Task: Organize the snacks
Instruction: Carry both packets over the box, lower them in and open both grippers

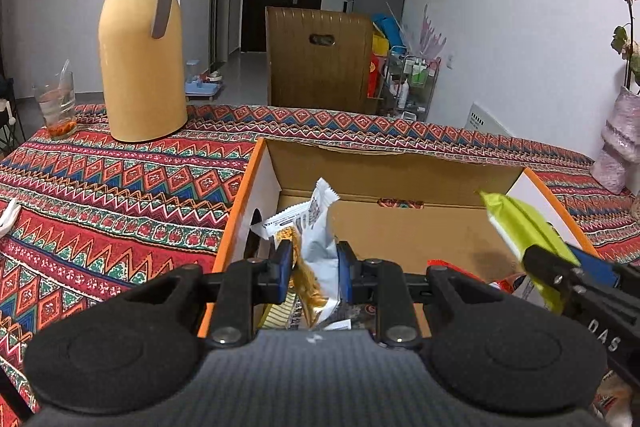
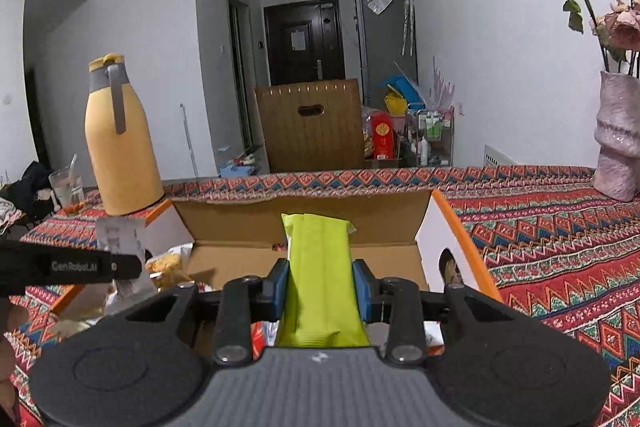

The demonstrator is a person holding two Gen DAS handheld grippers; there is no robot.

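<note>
"GenRobot.AI" on left tool [image 2: 120, 267]; "DAS" on right tool [image 1: 560, 267].
</note>
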